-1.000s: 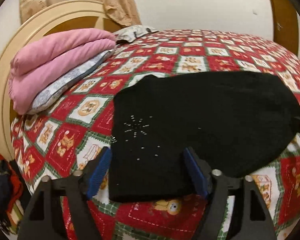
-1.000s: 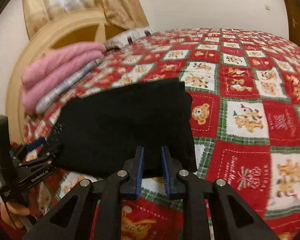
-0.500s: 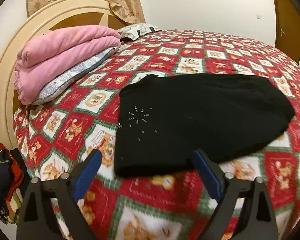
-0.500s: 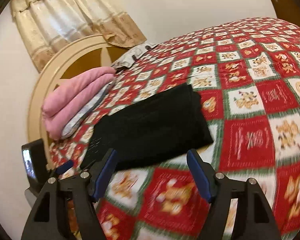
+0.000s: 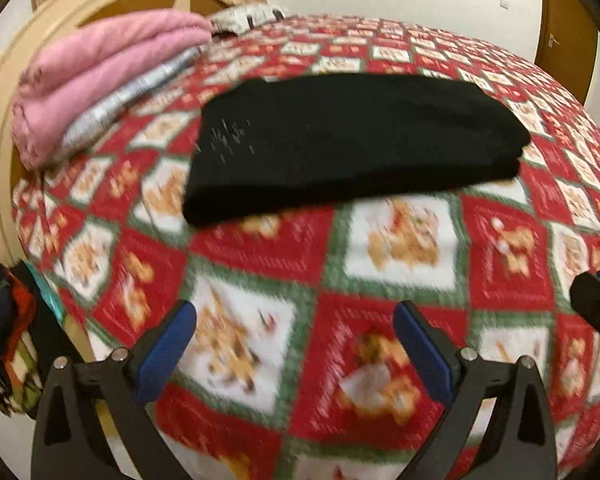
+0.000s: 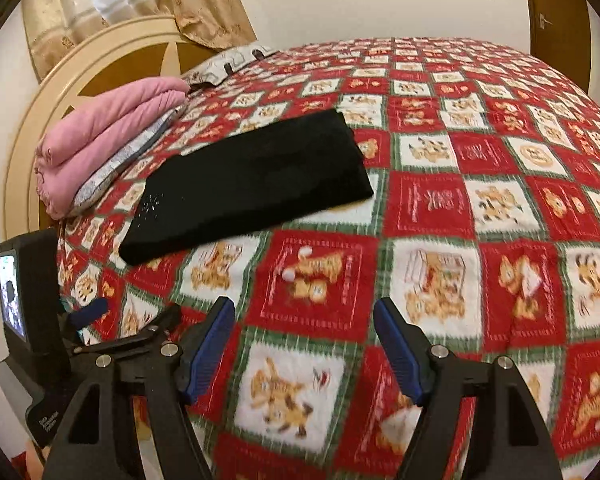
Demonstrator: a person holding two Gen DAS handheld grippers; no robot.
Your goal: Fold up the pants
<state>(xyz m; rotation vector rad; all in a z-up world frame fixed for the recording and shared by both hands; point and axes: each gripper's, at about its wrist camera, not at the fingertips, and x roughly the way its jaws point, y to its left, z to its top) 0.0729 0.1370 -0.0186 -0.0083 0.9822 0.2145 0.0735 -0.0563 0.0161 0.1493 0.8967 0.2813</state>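
the left gripper (image 5: pixel 294 330) has just been opening; its blue ribbed pads stand spread wide with nothing between them, only the quilt (image 5: pixel 404 236) below. the right gripper (image 6: pixel 304 326) has also just been opening and stands spread and empty. the pants (image 6: pixel 252 180), black soft knit with a small sparkly starburst, lie folded in a flat rectangle on the quilt beyond both grippers, apart from them. the quilt is a fleecy red, green and white checker. rolled pink blankets (image 6: pixel 108 136) sit by the curved cream headboard (image 6: pixel 96 60).
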